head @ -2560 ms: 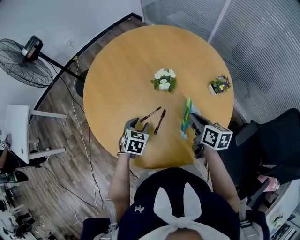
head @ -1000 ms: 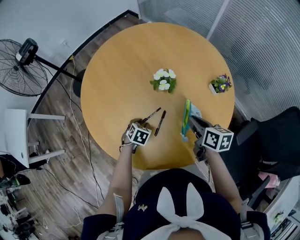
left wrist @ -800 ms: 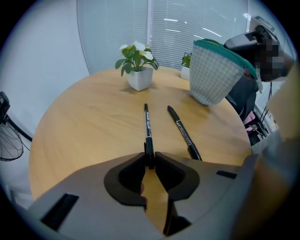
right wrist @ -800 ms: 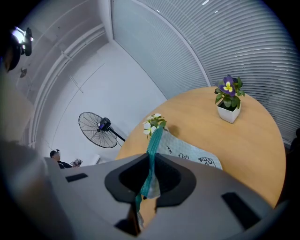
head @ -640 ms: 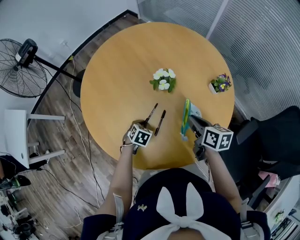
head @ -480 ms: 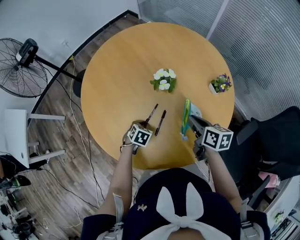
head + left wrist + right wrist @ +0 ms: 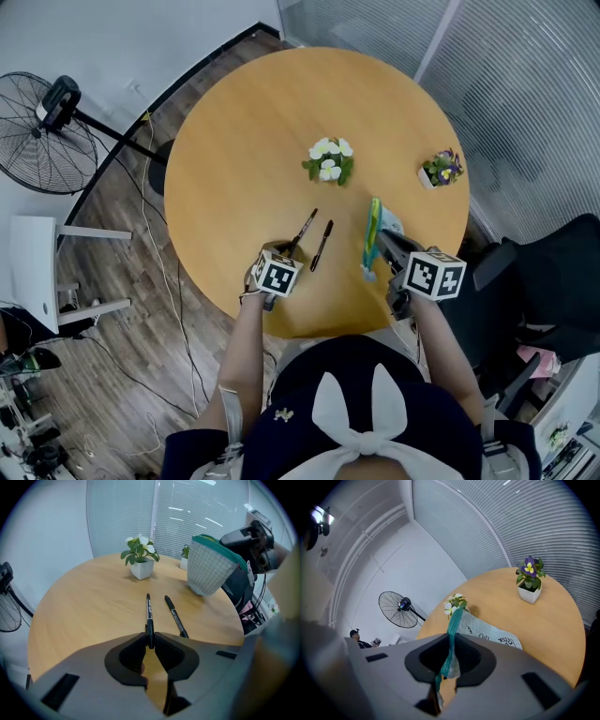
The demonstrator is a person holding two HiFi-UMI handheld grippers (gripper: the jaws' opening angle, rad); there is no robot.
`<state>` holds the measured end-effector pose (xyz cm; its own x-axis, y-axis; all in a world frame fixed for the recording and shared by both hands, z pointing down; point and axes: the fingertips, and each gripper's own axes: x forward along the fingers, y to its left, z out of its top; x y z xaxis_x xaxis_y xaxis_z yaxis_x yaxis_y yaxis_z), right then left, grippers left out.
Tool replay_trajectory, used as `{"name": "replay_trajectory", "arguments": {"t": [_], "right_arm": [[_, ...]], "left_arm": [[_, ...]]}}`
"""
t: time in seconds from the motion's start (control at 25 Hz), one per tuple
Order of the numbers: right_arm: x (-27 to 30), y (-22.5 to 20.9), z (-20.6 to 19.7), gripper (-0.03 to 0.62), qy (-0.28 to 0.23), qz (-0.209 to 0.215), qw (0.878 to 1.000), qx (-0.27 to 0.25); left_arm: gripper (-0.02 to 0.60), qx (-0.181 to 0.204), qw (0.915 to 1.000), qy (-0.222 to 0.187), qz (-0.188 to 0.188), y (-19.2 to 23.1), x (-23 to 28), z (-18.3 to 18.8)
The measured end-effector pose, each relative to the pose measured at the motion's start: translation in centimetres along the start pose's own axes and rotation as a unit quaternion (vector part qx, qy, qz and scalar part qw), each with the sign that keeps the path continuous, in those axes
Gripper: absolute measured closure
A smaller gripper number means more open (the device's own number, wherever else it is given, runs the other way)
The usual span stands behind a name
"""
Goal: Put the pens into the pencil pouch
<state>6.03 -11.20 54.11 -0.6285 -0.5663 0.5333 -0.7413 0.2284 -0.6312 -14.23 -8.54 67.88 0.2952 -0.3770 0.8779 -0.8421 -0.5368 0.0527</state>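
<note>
Two black pens lie on the round wooden table (image 7: 244,141). My left gripper (image 7: 285,253) is shut on the near end of the left pen (image 7: 303,229), which points away from me (image 7: 148,613). The other pen (image 7: 321,245) lies free just to its right (image 7: 175,616). My right gripper (image 7: 384,247) is shut on the teal zipper edge of the checked pencil pouch (image 7: 375,232), which it holds up on edge. In the right gripper view the pouch (image 7: 487,632) runs out from between the jaws. The left gripper view shows the pouch (image 7: 208,564) upright at the right.
A pot of white flowers (image 7: 328,159) stands mid-table and a pot of purple flowers (image 7: 441,169) near the right rim. A floor fan (image 7: 42,122) stands at the left, a black office chair (image 7: 553,281) at the right. Cables lie on the floor.
My left gripper has come forward to the left pen and shut on its near end. The pen has swung from slanted to nearly parallel with the other. The right gripper and pouch have kept still.
</note>
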Motion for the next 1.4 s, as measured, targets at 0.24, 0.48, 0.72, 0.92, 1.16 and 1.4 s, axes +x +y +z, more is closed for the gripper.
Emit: {"name": "replay_trajectory", "arguments": {"t": [0.24, 0.48, 0.72, 0.92, 1.16, 1.4], "right_arm": [[-0.2, 0.0, 0.0, 0.553, -0.002, 0.000, 1.000, -0.001], [-0.3, 0.1, 0.1, 0.553, -0.003, 0.000, 1.000, -0.004], [-0.4, 0.2, 0.1, 0.553, -0.006, 0.002, 1.000, -0.003], [-0.4, 0.5, 0.1, 0.553, -0.007, 0.004, 1.000, -0.002], [-0.5, 0.7, 0.0, 0.553, -0.008, 0.008, 1.000, 0.001], [-0.5, 0.7, 0.1, 0.553, -0.009, 0.009, 1.000, 0.002]], "left_arm": [[0.509, -0.014, 0.9996, -0.025, 0.006, 0.1, -1.3, 0.8], [0.509, -0.025, 0.9978, -0.061, 0.006, -0.2, -2.6, 2.3], [0.509, -0.053, 0.9946, -0.089, -0.007, -1.0, -3.9, 3.6], [0.511, -0.051, 0.9928, -0.108, -0.005, -1.3, -4.9, 4.8], [0.511, -0.041, 0.9908, -0.129, -0.002, -1.6, -6.2, 5.9], [0.514, -0.037, 0.9881, -0.150, 0.001, -1.4, -7.5, 7.2]]}}
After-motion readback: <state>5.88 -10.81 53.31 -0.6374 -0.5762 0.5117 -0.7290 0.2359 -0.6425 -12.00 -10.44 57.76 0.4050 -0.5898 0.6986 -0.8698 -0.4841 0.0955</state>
